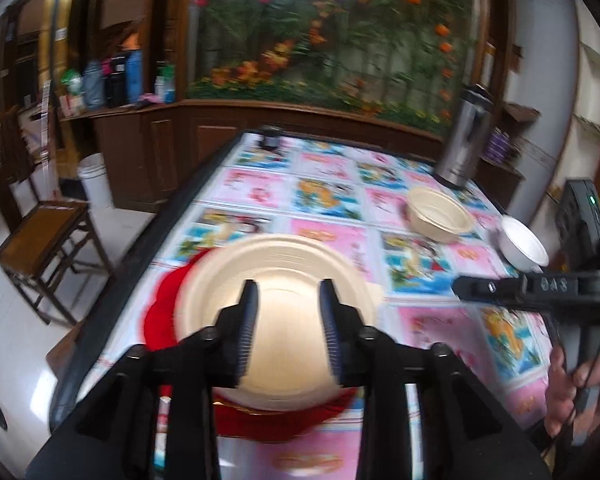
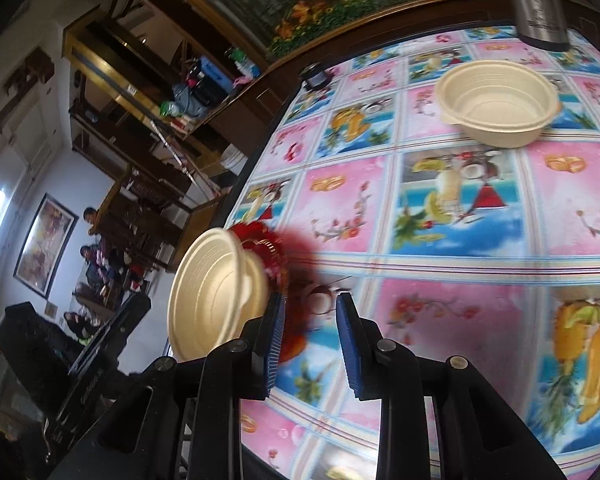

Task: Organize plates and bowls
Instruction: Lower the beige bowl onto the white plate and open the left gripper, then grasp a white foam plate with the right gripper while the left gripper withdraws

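Item 1, nearest: your left tongs (image 1: pixel 288 320). Fingers apart, nothing between the pads. They hang above the tan bowl (image 1: pixel 274 292), whose hollow fills the gap between the fingers in the left wrist view.

Item 2, directly below those tongs: tan bowl, seated on a red plate (image 1: pixel 162 312) whose scalloped edge shows to the left of and beneath it. Whether the fingers touch the bowl's rim cannot be told; the frame is smeared.

Item 3, your right tongs (image 2: pixel 308 340). Fingers apart, empty, over the patterned tablecloth (image 2: pixel 440 240). The stacked bowl and plate sit just left of the left finger.

Item 4, ahead and to the right of the left tongs: a second tan bowl (image 1: pixel 440 216), upright, standing alone on the cloth. Just beside it, further right, a small white bowl (image 1: pixel 524 244).

Item 5, far: a steel flask (image 1: pixel 464 140) beyond the loose bowls, and a small dark jar (image 1: pixel 271 138) at the table's far edge.

Handling note: the work in hand appears to be gathering bowls into one stack. If you lift the near bowl, take it by the rim on one side rather than across the hollow. Light pulp ware flexes, so close gently. The red plate may cling and ride up with it.
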